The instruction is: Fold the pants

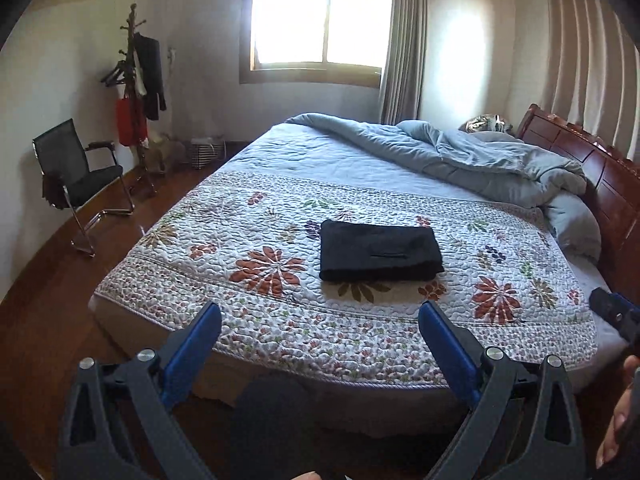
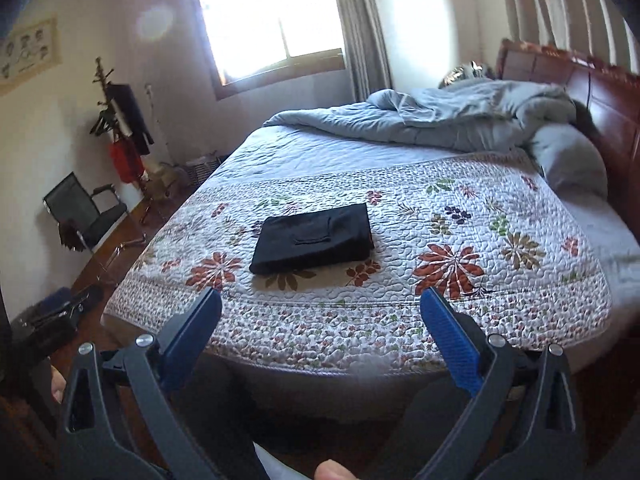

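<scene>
The black pants [image 1: 380, 251] lie folded into a flat rectangle on the floral quilt [image 1: 224, 216] of the bed; they also show in the right wrist view [image 2: 314, 239]. My left gripper [image 1: 320, 312] is open and empty, held back above the bed's near edge, well short of the pants. My right gripper [image 2: 320, 300] is open and empty too, also back from the pants. The right gripper's tip [image 1: 616, 314] shows at the right edge of the left wrist view. The left gripper [image 2: 60, 312] shows at the lower left of the right wrist view.
A crumpled grey-blue duvet [image 1: 480, 156] lies at the head of the bed by the wooden headboard [image 1: 600, 168]. A black chair [image 1: 76, 176] and a coat rack [image 1: 136, 92] stand on the wood floor at left. A window [image 1: 320, 12] is behind the bed.
</scene>
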The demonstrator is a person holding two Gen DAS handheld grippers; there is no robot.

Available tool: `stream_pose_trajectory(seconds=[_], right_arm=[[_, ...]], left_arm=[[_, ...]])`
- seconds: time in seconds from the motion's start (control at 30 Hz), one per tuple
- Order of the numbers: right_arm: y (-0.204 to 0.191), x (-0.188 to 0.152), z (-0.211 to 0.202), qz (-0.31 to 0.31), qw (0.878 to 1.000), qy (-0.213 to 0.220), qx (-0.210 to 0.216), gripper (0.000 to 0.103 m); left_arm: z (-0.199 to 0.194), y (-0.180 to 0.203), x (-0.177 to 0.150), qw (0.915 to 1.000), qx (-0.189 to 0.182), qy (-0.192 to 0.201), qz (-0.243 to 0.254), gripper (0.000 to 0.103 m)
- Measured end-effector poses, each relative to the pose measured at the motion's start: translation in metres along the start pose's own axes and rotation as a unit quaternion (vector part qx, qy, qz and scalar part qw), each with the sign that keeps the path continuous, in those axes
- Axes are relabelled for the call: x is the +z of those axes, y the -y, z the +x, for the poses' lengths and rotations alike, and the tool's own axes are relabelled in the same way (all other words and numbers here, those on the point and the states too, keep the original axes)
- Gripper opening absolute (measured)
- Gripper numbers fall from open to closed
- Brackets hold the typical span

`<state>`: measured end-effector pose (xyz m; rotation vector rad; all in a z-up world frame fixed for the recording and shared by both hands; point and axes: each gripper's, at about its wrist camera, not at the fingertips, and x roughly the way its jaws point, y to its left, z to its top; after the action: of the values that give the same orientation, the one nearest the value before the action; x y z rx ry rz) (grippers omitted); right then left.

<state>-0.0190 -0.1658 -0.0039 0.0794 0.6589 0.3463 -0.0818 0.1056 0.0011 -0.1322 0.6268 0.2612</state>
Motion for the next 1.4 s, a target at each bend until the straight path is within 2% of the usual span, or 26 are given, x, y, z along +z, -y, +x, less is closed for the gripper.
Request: stream_pose_trajectory(seconds=[0.2,0.4,0.93,1.13,1.4], right_arm=[[-0.033,-0.012,-0.019,-0.048,0.999,0.004,-0.001,0.099],[-0.046,-0.022,-0.012,-0.061,0.998,-0.013,0.009,0.099],[-0.044,-0.023,0.009,-0.055,0.998,-0.035,0.018,0.099],[-0.044,-0.022,0.015,-0.052,0.997,-0.042,0.024,0.099],[-0.043,-0.021,0.018,-0.049,0.997,-0.045,0.026,0.099]], left_arm=[[-0.024,0.016,-0.008,0.9997,-0.022,0.002,0.010,0.099],[-0.022,0.025,-0.021,0.9992,-0.036,-0.017,0.005,0.099],[-0.006,0.021,-0.018,0.9990,-0.033,-0.030,-0.001,0.099],[0.001,0.021,-0.017,0.9977,-0.052,-0.042,-0.012,0.099],[0.004,0.023,-0.014,0.9989,-0.033,-0.032,-0.006,0.099]])
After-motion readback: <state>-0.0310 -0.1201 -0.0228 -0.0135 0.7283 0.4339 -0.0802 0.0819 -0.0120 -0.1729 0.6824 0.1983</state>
